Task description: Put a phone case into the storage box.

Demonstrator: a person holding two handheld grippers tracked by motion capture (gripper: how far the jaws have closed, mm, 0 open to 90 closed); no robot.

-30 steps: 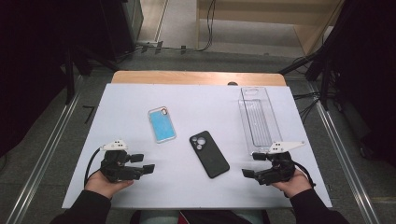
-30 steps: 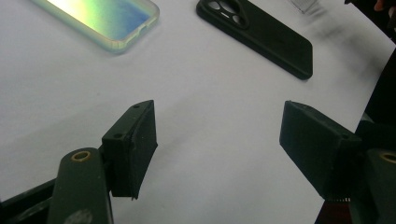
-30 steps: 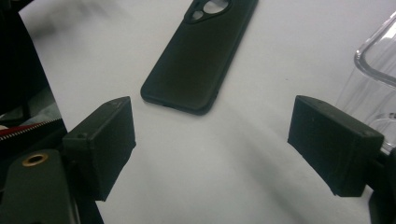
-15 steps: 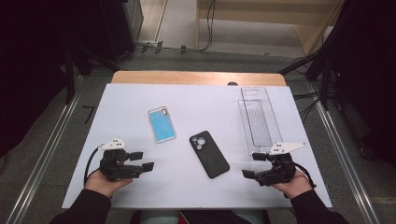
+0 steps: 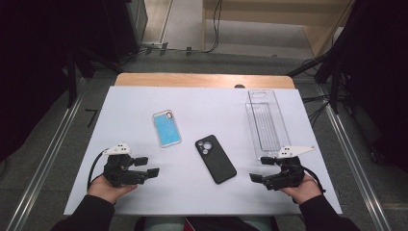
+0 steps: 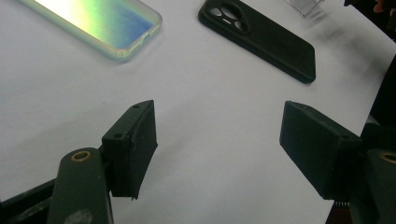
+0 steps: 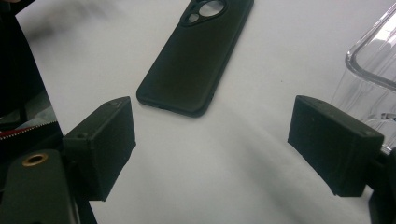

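So the black phone case [image 5: 216, 159] lies mid-counter, long axis slanting toward my right tool [image 5: 262, 169], the nearer one. Left tool [image 5: 146, 166] sits farther off. Both are spread wide, holding nothing.

Black phone case [image 5: 216, 159] lies flat on the white desk [image 5: 207, 113], right in the middle near the front edge, back side up, its camera cutout with round lens openings at the far end. It sits at a slant, the camera end angled toward the left, the near end toward the right. Matte, dark, rounded corners; in the right gripper view [image 7: 196, 56] its lower edge shows what may be a port slot, hard to tell in the blur. Just beside it to the left, apart and not touching, lies the blue case [image 5: 167, 128], flat too, clear-rimmed, shimmering green to blue in the left gripper view [image 6: 100, 23].
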